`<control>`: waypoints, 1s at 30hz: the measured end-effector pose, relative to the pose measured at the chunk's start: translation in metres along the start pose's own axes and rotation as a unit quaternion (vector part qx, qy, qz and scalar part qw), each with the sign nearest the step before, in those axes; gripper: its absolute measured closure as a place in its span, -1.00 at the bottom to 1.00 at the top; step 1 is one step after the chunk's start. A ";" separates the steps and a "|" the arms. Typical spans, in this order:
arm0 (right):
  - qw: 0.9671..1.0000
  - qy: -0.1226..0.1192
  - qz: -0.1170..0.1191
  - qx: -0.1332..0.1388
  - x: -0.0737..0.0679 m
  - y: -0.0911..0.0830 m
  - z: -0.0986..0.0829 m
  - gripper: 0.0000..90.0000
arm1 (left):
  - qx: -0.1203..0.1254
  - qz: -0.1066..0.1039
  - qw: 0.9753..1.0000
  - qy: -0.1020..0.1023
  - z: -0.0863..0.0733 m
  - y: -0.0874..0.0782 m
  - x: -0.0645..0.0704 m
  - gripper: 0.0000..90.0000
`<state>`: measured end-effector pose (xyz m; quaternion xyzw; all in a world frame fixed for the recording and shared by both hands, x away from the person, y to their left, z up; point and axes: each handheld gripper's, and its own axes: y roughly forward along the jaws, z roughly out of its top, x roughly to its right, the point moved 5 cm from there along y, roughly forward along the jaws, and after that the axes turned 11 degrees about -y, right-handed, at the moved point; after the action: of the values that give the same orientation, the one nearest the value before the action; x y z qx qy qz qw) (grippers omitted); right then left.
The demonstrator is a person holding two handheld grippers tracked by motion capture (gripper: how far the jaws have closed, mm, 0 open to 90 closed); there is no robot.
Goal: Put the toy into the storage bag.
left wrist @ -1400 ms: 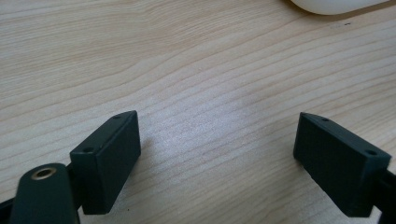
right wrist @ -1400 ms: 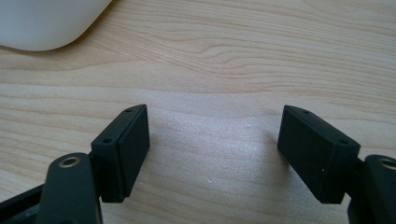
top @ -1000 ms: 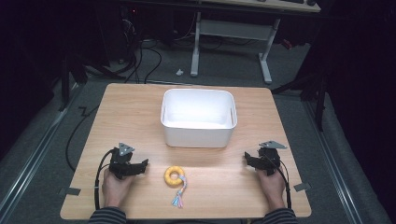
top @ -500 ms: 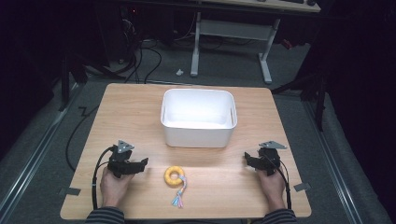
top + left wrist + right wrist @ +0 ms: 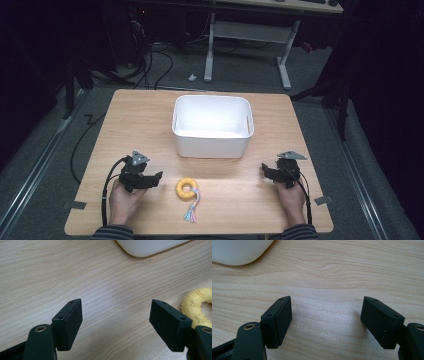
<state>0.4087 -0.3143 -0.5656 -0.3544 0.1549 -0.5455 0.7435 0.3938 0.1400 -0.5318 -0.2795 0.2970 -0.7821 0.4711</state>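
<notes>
While both tongs rest low on the worktop [image 5: 150, 115] with nothing between their jaws, we judge the step in hand to be the reach for the ring toy [image 5: 188, 188]. Our left tongs [image 5: 156, 178] stand wide open, jaws well apart over bare wood, and point toward the toy, which lies near them on their right; in the left gripper view its knobbly yellow curve shows just beyond the right-hand jaw. Our right tongs [image 5: 264, 171] are just as wide open and hold nothing, sitting well apart from the toy on the far side. The toy lies flat at the front middle of the worktop, its coloured tassel [image 5: 192, 212] trailing toward us, and the white bin [image 5: 212, 146] stands behind it, apart from it. To do this well, we would swing the left tongs a little to the right so the ring's near rim sits squarely between the jaws, come in low, and close on the rim itself and not the tassel, which would likely slip or dangle. The right tongs can wait, clear of the bin.
</notes>
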 end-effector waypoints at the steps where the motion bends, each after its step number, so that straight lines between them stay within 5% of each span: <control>1: 1.000 0.000 0.000 0.000 0.000 0.000 0.000 -0.43 | -0.002 -0.002 1.000 0.001 0.000 -0.001 0.002 -0.39; 6: 1.000 0.000 0.001 0.000 0.000 0.000 0.000 -0.43 | -0.012 0.005 1.000 0.014 0.005 -0.006 0.011 -0.37; 16: 1.000 0.000 0.001 0.000 0.000 0.000 0.000 -0.43 | -0.016 -0.031 0.998 0.044 0.010 -0.014 0.036 -0.27; 21: 1.000 -0.001 0.001 0.000 0.000 0.000 0.000 -0.43 | -0.027 -0.054 0.997 0.048 0.010 -0.012 0.047 -0.24; 27: 1.000 -0.001 0.002 0.000 -0.001 0.000 0.000 -0.43 | -0.037 -0.054 0.995 0.081 0.008 -0.006 0.062 -0.02; 30: 1.000 -0.002 0.002 0.000 -0.001 0.000 0.000 -0.43 | -0.051 -0.059 0.994 0.079 0.008 -0.001 0.067 -0.02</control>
<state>0.4079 -0.3137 -0.5656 -0.3548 0.1543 -0.5431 0.7452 0.3718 0.0784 -0.5153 -0.2581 0.3554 -0.8121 0.3841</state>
